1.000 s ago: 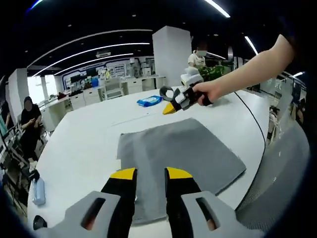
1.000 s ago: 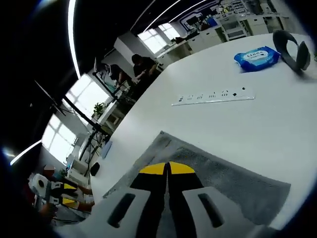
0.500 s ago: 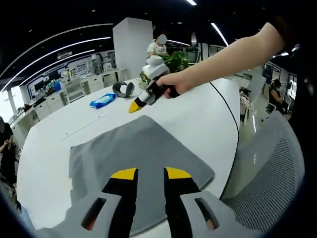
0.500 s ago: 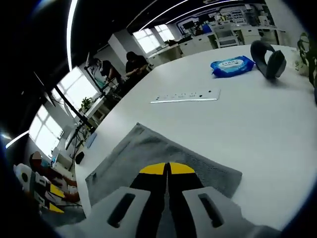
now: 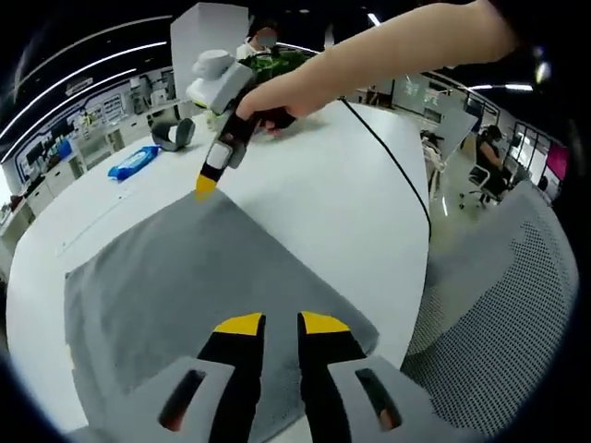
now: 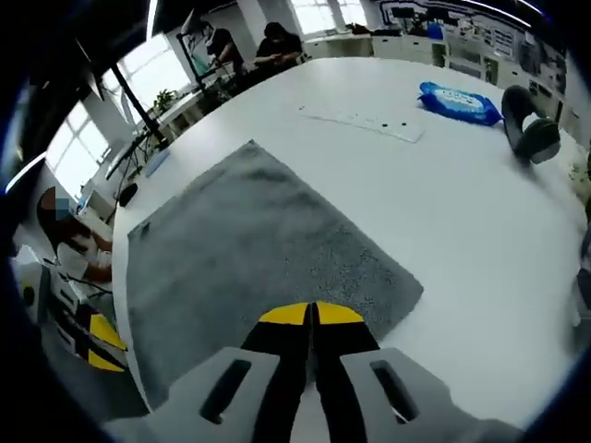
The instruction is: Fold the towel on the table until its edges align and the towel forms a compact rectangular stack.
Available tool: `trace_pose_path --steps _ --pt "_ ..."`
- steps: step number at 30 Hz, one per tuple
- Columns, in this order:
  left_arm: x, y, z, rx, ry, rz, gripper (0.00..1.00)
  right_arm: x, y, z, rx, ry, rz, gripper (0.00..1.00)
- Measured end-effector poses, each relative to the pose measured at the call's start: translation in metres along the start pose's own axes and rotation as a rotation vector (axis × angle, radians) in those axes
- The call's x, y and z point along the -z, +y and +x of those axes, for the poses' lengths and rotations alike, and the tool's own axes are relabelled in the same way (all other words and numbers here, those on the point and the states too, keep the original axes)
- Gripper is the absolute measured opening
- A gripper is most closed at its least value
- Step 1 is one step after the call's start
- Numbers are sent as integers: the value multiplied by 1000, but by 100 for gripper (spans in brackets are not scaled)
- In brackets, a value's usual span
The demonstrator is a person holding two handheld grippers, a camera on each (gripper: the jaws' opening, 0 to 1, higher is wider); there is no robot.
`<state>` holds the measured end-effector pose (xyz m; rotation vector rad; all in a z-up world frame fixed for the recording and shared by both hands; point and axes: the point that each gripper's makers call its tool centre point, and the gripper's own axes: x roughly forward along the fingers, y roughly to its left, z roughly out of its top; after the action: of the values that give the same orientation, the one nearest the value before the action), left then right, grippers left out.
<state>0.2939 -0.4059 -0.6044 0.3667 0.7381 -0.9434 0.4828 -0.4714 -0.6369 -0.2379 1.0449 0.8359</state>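
1. Both grippers have come lower and closer to the towel than a second ago, and the right one's yellow tip now sits at the towel's far corner.
2. White table (image 6: 480, 212): broad, smooth, curved along its edge, with the towel lying flat on it.
3. Grey towel (image 6: 249, 240): one soft, nubbly, roughly rectangular sheet spread open near the table's edge.
4. Grey mesh chair back (image 5: 499, 305): beside the table.
5. Outstretched bare forearm (image 5: 388, 51): reaches over the table, its hand clenched on the right gripper's handle and angling it down.
6. Left gripper (image 5: 271, 325): black jaws with yellow tips, slightly parted, grasping nothing, hovering over the towel's near corner.
7. Right gripper (image 6: 312, 315): jaws pressed together, holding nothing, above the towel's edge.
8. Blue wipes packet (image 6: 459, 101) and grey tape roll (image 6: 531, 125): well apart from the towel.
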Motion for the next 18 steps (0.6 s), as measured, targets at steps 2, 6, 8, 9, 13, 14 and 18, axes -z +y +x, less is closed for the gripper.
trace_pose_path --steps 2,6,8,9,13,14,18 --pt "6 -2 3 2 7 4 10 3 2 3 10 28 -66 0" --pt "25 3 7 -34 49 -1 10 13 2 11 50 139 -241 0" --pt "34 5 9 -43 77 11 10 16 0 15 80 196 -346 0" --pt "40 7 10 -55 107 45 10 18 1 18 89 225 -399 0" --pt "55 5 16 -72 171 124 10 17 2 23 117 273 -492 0" --pt "57 0 18 -58 176 146 9 17 2 22 116 284 -497 0" --pt "53 -4 20 -64 177 236 4 18 1 22 120 307 -528 0"
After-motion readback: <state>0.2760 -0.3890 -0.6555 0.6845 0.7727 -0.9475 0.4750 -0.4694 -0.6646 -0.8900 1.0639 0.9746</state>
